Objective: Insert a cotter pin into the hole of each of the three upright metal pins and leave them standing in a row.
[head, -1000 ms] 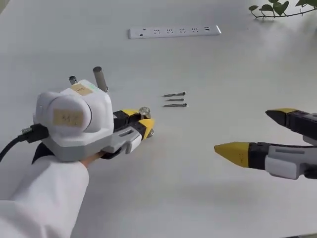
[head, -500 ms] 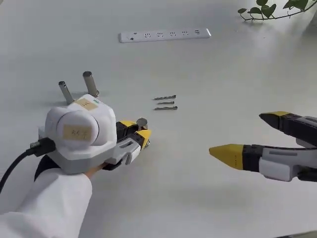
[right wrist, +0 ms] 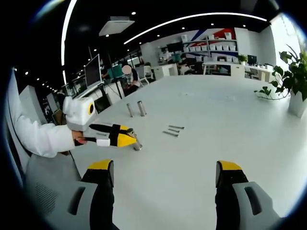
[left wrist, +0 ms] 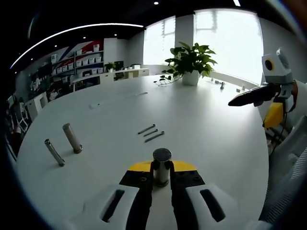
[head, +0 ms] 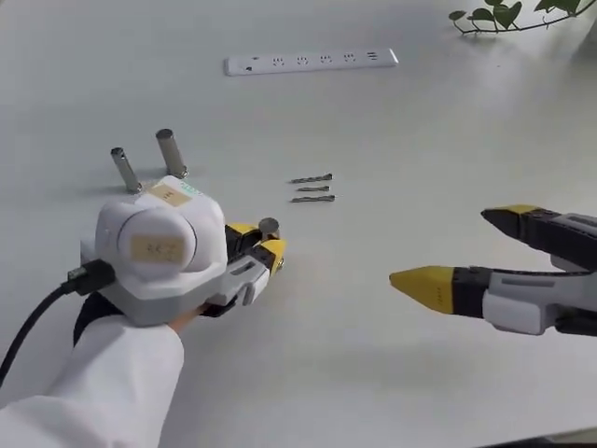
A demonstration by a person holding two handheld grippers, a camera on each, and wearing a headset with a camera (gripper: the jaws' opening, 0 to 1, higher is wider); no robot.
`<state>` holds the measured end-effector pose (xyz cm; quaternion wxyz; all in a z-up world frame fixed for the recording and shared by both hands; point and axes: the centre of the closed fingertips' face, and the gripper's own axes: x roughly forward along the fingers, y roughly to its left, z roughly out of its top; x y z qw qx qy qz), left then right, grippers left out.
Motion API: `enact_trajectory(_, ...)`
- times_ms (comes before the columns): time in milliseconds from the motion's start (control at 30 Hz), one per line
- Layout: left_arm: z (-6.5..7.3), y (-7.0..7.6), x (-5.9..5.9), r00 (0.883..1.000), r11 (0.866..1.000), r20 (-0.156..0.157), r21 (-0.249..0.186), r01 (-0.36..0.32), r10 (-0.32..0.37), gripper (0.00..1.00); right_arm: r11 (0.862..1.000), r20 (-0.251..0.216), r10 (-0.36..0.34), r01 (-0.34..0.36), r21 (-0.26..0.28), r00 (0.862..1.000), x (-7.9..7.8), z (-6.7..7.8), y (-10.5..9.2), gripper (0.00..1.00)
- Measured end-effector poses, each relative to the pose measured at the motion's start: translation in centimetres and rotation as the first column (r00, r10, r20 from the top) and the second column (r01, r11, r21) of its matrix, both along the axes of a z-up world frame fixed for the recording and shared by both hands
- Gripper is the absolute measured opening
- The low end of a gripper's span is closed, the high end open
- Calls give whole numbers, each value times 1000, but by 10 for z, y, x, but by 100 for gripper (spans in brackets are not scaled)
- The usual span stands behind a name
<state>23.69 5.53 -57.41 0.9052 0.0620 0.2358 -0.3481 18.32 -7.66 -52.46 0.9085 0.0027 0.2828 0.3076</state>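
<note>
My left gripper point(head: 269, 241) point(left wrist: 162, 176) is shut on one upright metal pin point(left wrist: 161, 166) point(head: 269, 227) point(right wrist: 136, 143), which stands on the white table. Two more metal pins stand to its far left: a thick one point(head: 169, 152) point(left wrist: 72, 138) point(right wrist: 141, 108) and a thinner one point(head: 123, 169) point(left wrist: 53, 152) point(right wrist: 129, 110). Three cotter pins point(head: 312, 189) point(left wrist: 150, 132) point(right wrist: 172, 130) lie side by side on the table between the grippers. My right gripper point(head: 466, 247) point(right wrist: 165, 175) hovers wide open at the right, nothing between its fingers.
A white power strip point(head: 311, 62) lies along the far side of the table. A potted plant point(left wrist: 190, 62) point(head: 508, 14) stands at the far right corner. Bare tabletop point(head: 373, 121) stretches between the strip and the cotter pins.
The left gripper with its held pin sits slightly lower and nearer than a second ago. The right gripper has held its open pose. Most of the shift is the head camera moving.
</note>
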Motion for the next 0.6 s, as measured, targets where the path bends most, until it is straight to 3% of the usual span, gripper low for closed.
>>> enact_trajectory(200, 10, 0, 1, 1000, 997, -14, -78, -24, 23, 12, 1000, -2, 2, -2, 6, 1000, -1, 0, 1, 86)
enact_trajectory(300, 22, -2, -1, 1000, 995, 26, -98, 1, 1, 14, 1000, 1, 4, -4, 9, 1000, -1, 1, 1, 86)
enact_trajectory(467, 38, 2, -4, 999, 991, 43, -128, 23, -17, 29, 1000, 6, 3, -3, 15, 1000, -2, 3, 2, 85)
enact_trajectory(533, 42, 4, -7, 999, 989, 32, -147, 37, -33, 32, 1000, 5, 4, -4, 14, 1000, -2, 3, 1, 85)
enact_trajectory(600, 48, 6, -12, 996, 989, 48, -128, 74, -68, 40, 1000, 2, 6, -6, 13, 1000, -3, 2, 2, 85)
